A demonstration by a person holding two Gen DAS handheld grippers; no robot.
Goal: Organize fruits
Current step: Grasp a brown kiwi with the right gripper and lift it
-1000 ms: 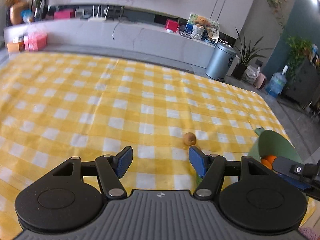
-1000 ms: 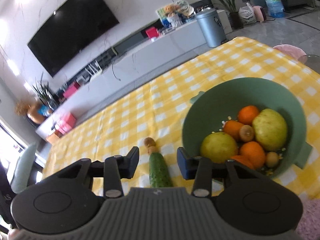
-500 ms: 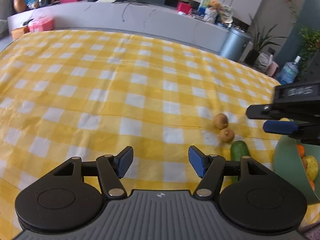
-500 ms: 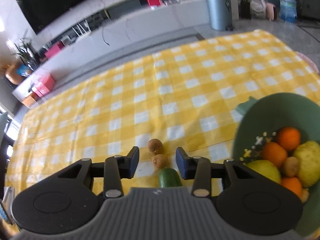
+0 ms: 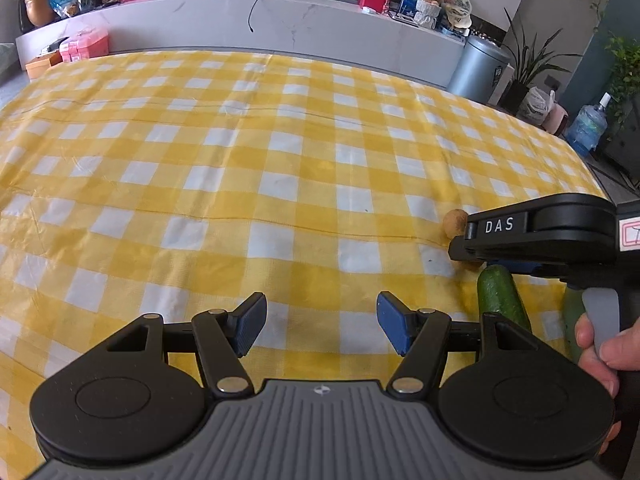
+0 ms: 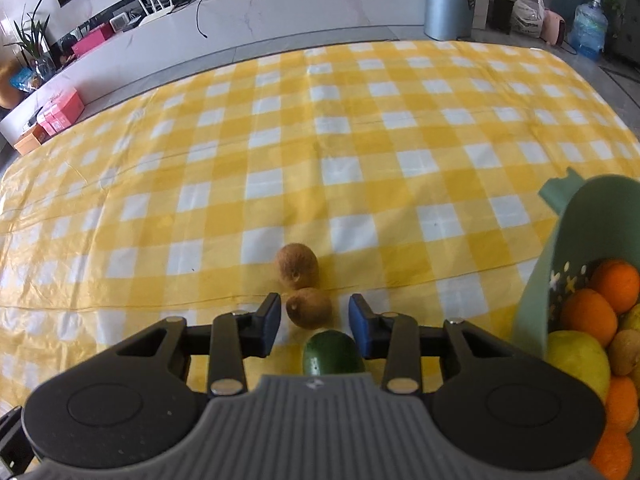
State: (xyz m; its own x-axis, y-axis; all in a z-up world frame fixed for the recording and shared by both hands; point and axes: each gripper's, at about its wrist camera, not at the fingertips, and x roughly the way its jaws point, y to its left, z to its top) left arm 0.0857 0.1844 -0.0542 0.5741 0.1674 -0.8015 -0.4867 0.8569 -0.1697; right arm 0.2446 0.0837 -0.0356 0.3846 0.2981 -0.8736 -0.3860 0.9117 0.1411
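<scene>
Right gripper (image 6: 313,322) jaws have just been closing, flanking the near small brown fuzzy kiwi (image 6: 309,307), pads not yet touching. Dark green cucumber (image 6: 333,353) nearest; second kiwi (image 6: 298,266) just beyond. Left gripper (image 5: 321,322) half open, empty. Step: pick kiwi; next, close, lift into pale green plastic colander (image 6: 568,232), right.

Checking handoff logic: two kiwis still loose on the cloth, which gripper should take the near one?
Right. The right gripper brackets the near kiwi, jaws just closing, not touching yet. The left gripper is over bare tablecloth.
</scene>
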